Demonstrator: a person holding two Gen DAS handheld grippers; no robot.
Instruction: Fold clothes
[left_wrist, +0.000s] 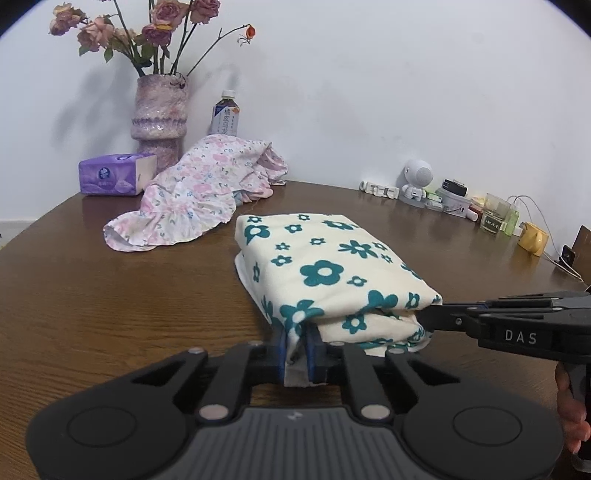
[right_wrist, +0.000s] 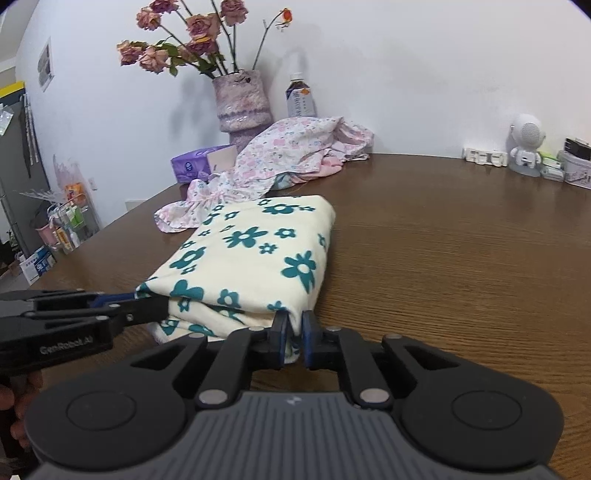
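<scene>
A cream cloth with teal flowers (left_wrist: 325, 266) (right_wrist: 251, 254) lies folded into a thick rectangle on the brown table (left_wrist: 110, 306) (right_wrist: 461, 258). My left gripper (left_wrist: 297, 350) is shut on its near left corner; the same gripper (right_wrist: 147, 308) enters the right wrist view from the left. My right gripper (right_wrist: 293, 338) is shut on the near right corner, and its fingers (left_wrist: 439, 314) reach into the fold from the right in the left wrist view. A crumpled pink floral garment (left_wrist: 199, 192) (right_wrist: 280, 155) lies behind the folded cloth.
At the back stand a purple vase of dried roses (left_wrist: 159, 114) (right_wrist: 242, 105), a drink bottle (left_wrist: 224, 114) (right_wrist: 300, 96) and a purple tissue pack (left_wrist: 114, 173) (right_wrist: 201, 162). Small items, among them a white robot figure (left_wrist: 417, 182) (right_wrist: 526, 144), line the far right edge.
</scene>
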